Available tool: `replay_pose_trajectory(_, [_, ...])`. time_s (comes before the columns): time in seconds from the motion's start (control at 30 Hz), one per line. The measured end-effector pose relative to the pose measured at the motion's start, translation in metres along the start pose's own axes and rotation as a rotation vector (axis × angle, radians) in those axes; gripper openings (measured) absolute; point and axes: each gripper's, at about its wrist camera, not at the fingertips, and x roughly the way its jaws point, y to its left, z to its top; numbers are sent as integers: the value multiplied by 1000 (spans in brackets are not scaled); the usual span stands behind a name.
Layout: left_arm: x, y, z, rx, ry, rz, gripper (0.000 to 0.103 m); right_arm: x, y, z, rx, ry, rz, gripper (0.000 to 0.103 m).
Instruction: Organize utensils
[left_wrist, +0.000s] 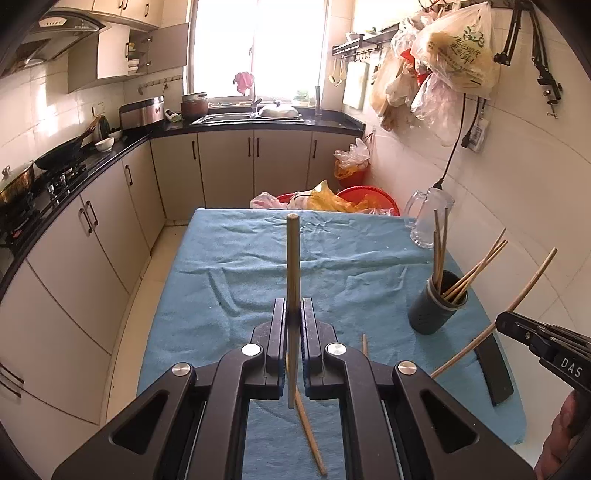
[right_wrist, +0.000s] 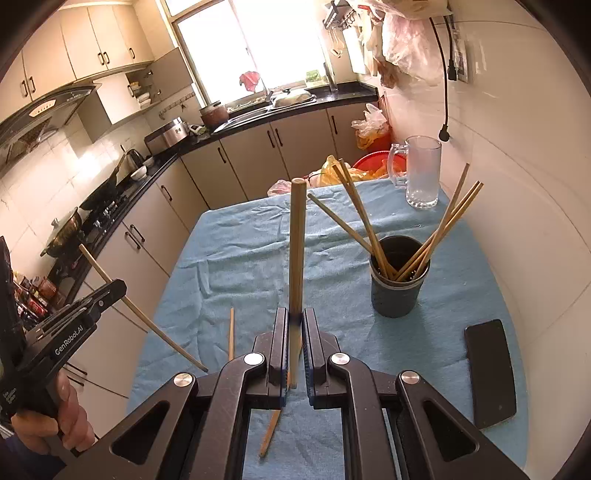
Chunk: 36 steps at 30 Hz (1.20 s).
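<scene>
Above the blue-clothed tabletop (left_wrist: 229, 258), the left tool (right_wrist: 114, 291), marked "GenRobot.AI", and the right tool (left_wrist: 498, 323), marked "DAS", each clamp one chopstick (left_wrist: 292, 258), near the dark holder (right_wrist: 399, 284), glass mug (right_wrist: 423, 173) and phone (right_wrist: 489, 373).

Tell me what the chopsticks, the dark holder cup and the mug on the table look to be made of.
Chopsticks: pale tan, matte sticks, likely bamboo or wood.
Dark holder cup: opaque dark grey with a dull sheen, probably plastic, though coated metal is possible.
Mug: see-through with a thick handle and heavy base, looks like clear glass.
</scene>
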Motion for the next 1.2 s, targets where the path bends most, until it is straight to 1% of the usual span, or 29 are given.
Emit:
replay_pose_trajectory(0.33, [-5, -17, 6, 38, -9, -25, 6, -14, -14, 1, 38, -22, -1, 7])
replay_pose_trajectory(0.7, [-4, -47, 17, 82, -16, -70, 6, -35, -42, 10, 99, -66, -36, 7])
replay_pose_trajectory(0.9, [-2, -70, 34, 101, -23, -127, 6, -51, -68, 22, 157, -101, -62, 7])
replay_pose_trajectory(1.1, [6, -98, 54, 104, -13, -211, 6, -62, -94, 35, 204, -131, -80, 7])
replay_pose_trajectory(1.2, [10, -111, 66, 110, -20, -230, 6, -66, -104, 42, 224, -143, -86, 7])
